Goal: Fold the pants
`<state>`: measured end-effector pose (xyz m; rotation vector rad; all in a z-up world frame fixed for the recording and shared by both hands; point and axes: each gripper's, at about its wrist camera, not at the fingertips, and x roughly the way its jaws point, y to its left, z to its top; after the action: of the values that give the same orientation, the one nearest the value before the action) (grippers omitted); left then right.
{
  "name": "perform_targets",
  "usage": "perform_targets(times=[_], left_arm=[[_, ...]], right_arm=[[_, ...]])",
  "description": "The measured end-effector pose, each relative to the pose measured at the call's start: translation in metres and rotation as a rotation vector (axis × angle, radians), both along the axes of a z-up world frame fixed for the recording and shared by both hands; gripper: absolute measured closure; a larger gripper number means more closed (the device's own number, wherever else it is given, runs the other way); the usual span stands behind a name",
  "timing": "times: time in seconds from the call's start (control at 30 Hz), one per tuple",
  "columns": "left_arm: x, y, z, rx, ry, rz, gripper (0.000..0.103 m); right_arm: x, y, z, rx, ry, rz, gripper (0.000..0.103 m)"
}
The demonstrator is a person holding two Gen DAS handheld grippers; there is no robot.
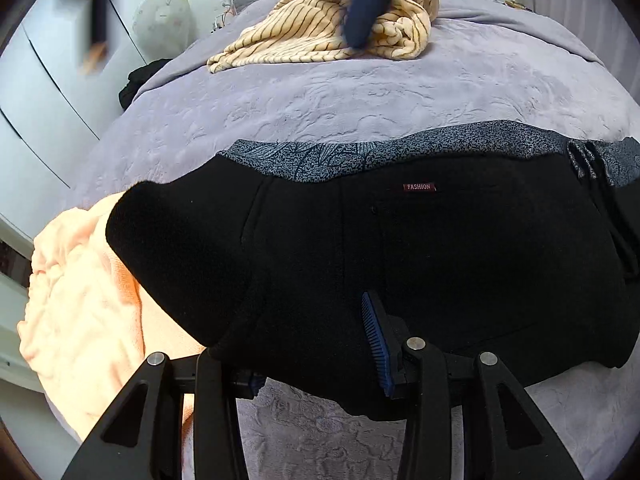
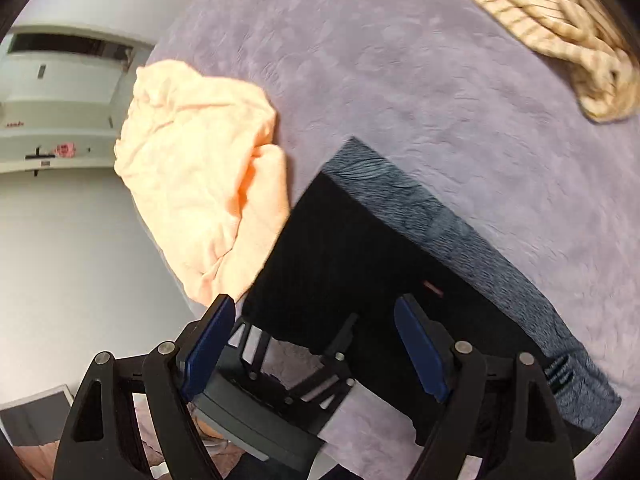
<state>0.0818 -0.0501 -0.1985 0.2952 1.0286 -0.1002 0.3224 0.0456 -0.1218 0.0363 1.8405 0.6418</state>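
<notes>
Black pants (image 1: 400, 260), folded, lie on the lilac bedspread (image 1: 360, 96), grey patterned lining showing along the far edge. Left gripper (image 1: 316, 344) sits at the near edge, jaws wide with cloth between. Right gripper (image 2: 316, 344) hovers above, jaws wide. Peach cloth (image 2: 200, 176) lies beside.

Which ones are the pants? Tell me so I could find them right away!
Look at the big purple bed. The pants lie near its front edge, between a peach blanket on the left and a striped cream blanket farther back. They are the only black thing, with a grey speckled lining and a small red FASHION tag.
</notes>
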Motion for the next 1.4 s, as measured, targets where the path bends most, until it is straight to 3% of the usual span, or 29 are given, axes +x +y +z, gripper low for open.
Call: perform_targets(times=[0.1, 0.23, 0.3, 0.37, 0.53, 0.77, 0.9, 1.03, 1.23, 1.4], left_arm=[[-0.002, 0.001, 0.002, 0.012, -0.013, -0.006, 0.060], [-0.008, 0.004, 0.005, 0.003, -0.021, -0.007, 0.060], [-0.008, 0.006, 0.007, -0.012, -0.010, 0.000, 0.060], [-0.008, 0.007, 0.010, -0.027, 0.000, 0.000, 0.060], [-0.015, -0.004, 0.045, -0.029, -0.061, -0.069, 0.060], [-0.029, -0.054, 0.113, -0.070, -0.154, -0.205, 0.060], [-0.033, -0.108, 0.141, -0.059, -0.199, -0.328, 0.060], [-0.047, -0.174, 0.159, -0.066, -0.205, -0.459, 0.060], [-0.076, -0.278, 0.144, -0.044, -0.169, -0.653, 0.060], [-0.102, -0.340, 0.103, -0.003, -0.090, -0.733, 0.060]], right_arm=[[-0.005, 0.044, -0.028, -0.045, 0.076, 0.096, 0.018], [-0.011, 0.066, -0.065, -0.173, 0.130, 0.166, 0.021], [-0.012, 0.060, -0.072, -0.207, 0.120, 0.170, 0.072], [-0.010, 0.044, -0.063, -0.141, 0.115, 0.108, 0.078], [-0.016, -0.009, -0.014, 0.117, 0.088, -0.069, 0.083], [-0.052, -0.128, 0.054, 0.404, -0.025, -0.370, 0.083], [-0.082, -0.203, 0.084, 0.490, -0.106, -0.494, 0.082], [-0.125, -0.285, 0.104, 0.511, -0.188, -0.616, 0.082], [-0.197, -0.412, 0.088, 0.525, -0.237, -0.842, 0.079], [-0.241, -0.493, 0.031, 0.468, -0.212, -0.985, 0.079]])
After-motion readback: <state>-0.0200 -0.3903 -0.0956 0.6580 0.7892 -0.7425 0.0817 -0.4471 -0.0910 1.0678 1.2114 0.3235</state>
